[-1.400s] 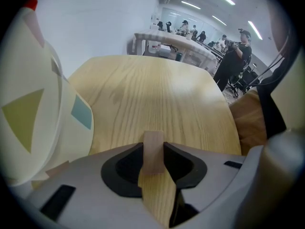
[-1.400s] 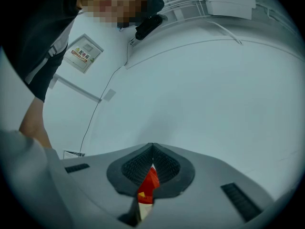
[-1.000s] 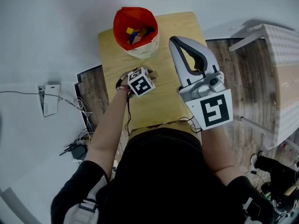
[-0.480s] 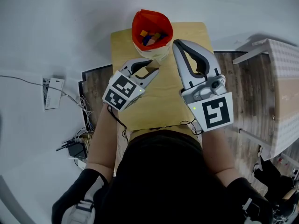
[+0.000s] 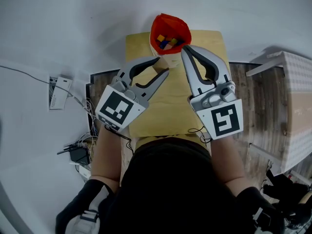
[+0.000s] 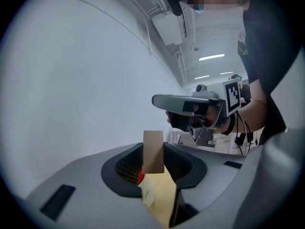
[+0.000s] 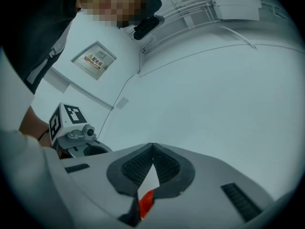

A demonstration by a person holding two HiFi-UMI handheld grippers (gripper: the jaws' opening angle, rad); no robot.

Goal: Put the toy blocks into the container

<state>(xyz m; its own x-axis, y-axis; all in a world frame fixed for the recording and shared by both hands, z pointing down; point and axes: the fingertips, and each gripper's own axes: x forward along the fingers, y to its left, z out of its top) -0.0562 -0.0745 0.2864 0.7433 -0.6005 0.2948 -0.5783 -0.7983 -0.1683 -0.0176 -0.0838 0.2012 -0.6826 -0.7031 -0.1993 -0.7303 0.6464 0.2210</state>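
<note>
In the head view a red container (image 5: 169,29) with several coloured blocks inside stands at the far end of the small wooden table (image 5: 168,108). My left gripper (image 5: 163,66) is raised just in front of it, shut on a tan wooden block (image 6: 153,151). The block stands upright between the pads, and the container's red rim (image 6: 140,177) shows below it. My right gripper (image 5: 184,49) hovers beside the container's right side with its jaw tips touching, shut on nothing. In the right gripper view, my right gripper (image 7: 152,146) shows a sliver of the red container (image 7: 146,202) through the gap.
A white checked table (image 5: 292,101) stands to the right. Cables and a power adapter (image 5: 75,153) lie on the floor to the left, near a white box (image 5: 57,92). The right gripper (image 6: 195,111) crosses the left gripper view.
My left gripper has lifted off the table with the tan block and swung up toward the red container. The right gripper has shifted only slightly.
</note>
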